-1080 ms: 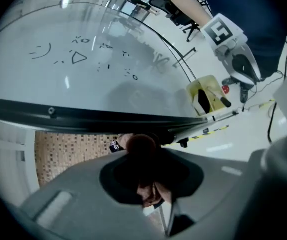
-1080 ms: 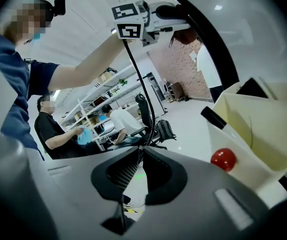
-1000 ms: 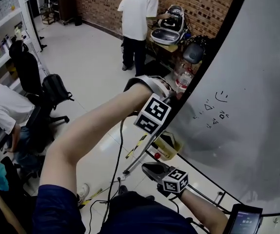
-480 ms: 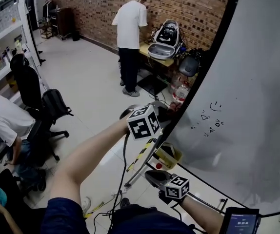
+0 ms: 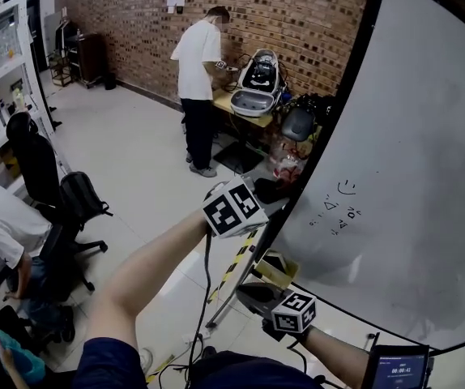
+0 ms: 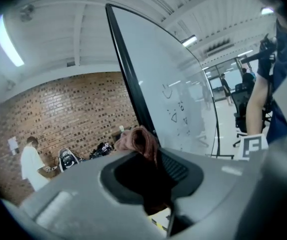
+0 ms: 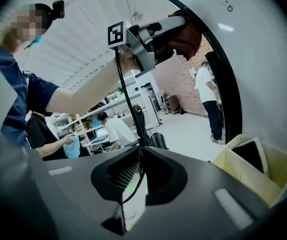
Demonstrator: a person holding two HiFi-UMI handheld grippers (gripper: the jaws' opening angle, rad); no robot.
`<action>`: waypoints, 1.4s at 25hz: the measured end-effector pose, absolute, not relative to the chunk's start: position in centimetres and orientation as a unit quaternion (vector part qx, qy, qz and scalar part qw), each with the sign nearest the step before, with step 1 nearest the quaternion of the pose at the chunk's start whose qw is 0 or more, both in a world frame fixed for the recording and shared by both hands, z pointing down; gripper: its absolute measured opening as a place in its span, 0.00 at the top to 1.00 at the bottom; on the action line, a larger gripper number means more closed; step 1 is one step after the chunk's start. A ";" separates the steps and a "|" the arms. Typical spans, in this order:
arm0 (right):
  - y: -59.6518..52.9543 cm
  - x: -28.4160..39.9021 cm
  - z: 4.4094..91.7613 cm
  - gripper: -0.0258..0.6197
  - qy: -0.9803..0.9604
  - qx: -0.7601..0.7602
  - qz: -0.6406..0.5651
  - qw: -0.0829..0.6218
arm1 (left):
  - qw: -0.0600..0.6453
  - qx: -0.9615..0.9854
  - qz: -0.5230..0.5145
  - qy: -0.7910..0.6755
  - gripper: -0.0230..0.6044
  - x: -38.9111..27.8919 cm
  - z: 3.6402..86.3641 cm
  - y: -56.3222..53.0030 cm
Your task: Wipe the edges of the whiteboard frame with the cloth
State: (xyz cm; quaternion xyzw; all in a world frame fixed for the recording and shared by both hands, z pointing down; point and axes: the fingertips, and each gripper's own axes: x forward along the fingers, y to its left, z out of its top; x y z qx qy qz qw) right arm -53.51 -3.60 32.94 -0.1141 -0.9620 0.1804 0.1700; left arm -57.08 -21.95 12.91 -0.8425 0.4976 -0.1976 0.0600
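My left gripper clamps the cloth at the whiteboard frame.
Cloth may skid off that narrow frame; right gripper closed, empty.

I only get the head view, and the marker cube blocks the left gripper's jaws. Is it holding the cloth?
Observer: Yes. Its own view shows the left gripper shut on a reddish-brown cloth.
Operator: Is the cloth on the frame?
Observer: In the right gripper view it looks bunched against the whiteboard's black frame.
Operator: And the right gripper?
Observer: The right gripper has its jaws together, with nothing gripped.
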 end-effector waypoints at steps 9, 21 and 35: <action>-5.8 -55.0 28.2 0.91 -0.972 -0.107 0.152 0.141 | 0.091 -0.841 -0.192 0.498 0.83 -57.3 9.6 -22.3; -6.9 -55.6 24.2 0.91 -0.976 -0.117 0.142 0.118 | 0.111 -0.842 -0.167 0.501 0.83 -57.4 4.4 -22.3; -8.6 -56.4 16.9 0.91 -0.977 -0.153 0.087 0.123 | 0.132 -0.842 -0.151 0.500 0.83 -57.4 -1.7 -22.2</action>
